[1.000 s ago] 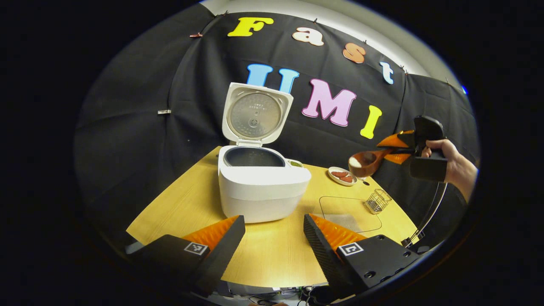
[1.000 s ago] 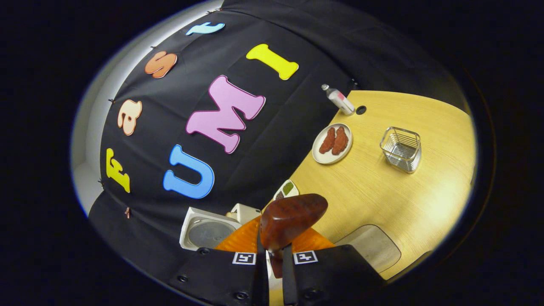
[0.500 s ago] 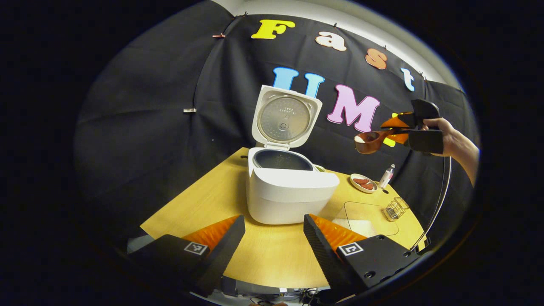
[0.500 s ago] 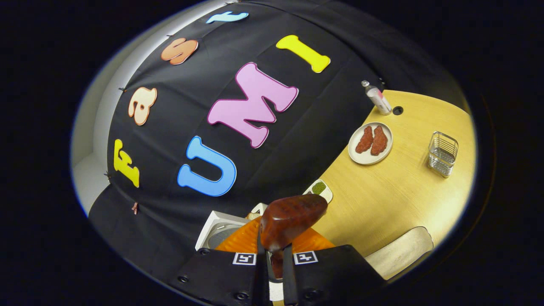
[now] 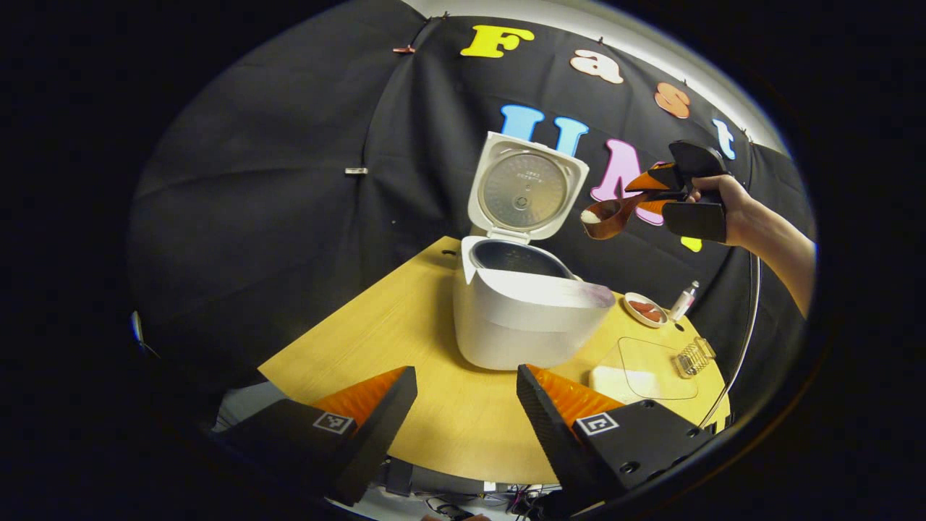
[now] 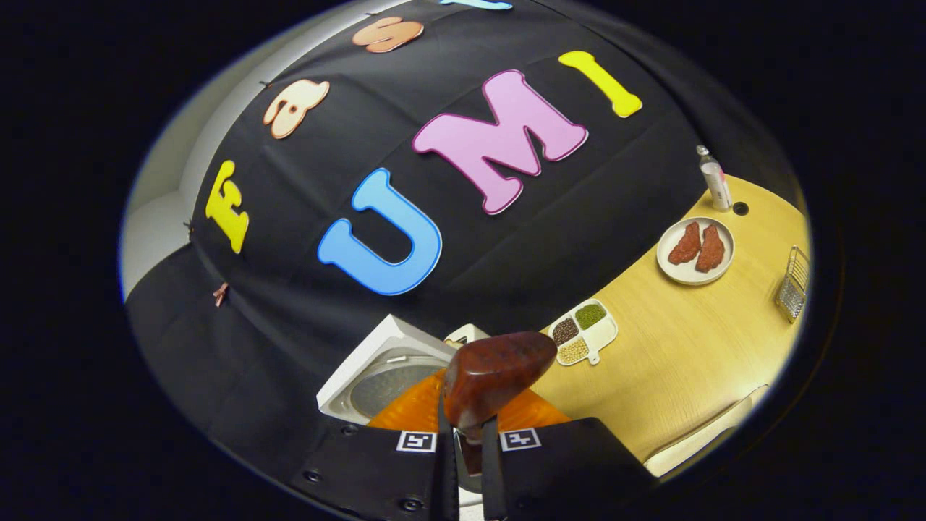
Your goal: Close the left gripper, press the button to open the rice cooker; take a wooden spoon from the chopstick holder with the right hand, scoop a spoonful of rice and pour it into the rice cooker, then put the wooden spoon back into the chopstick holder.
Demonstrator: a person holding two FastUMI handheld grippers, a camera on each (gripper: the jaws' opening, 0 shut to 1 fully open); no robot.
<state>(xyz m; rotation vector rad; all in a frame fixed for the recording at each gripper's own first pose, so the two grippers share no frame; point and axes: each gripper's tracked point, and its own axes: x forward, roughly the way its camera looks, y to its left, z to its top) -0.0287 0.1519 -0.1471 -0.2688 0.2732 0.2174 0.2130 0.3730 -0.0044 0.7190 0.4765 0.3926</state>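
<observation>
The white rice cooker [image 5: 528,318] stands on the wooden table with its lid [image 5: 527,189] raised and the dark inner pot showing. My left gripper [image 5: 466,394] hangs open near the table's front edge, nothing between its fingers. In the left gripper view, the right gripper [image 5: 662,192] is held by a hand up right of the lid, shut on the handle of the wooden spoon [image 5: 606,217], whose bowl carries white rice. In the right gripper view my right gripper [image 6: 466,427] grips the wooden spoon [image 6: 495,373], with the cooker's lid [image 6: 376,369] below and behind it.
A plate with red pieces [image 6: 694,250], a small bottle [image 6: 715,181], a wire chopstick holder [image 6: 792,286] and a divided dish of grains [image 6: 582,333] sit on the table [image 6: 687,347]. A white rectangular dish [image 5: 615,380] lies to the right of the cooker.
The right gripper has carried the rice-filled spoon up and leftward, closer to the cooker's open lid. My left gripper view has swung left, shifting the cooker rightward in it.
</observation>
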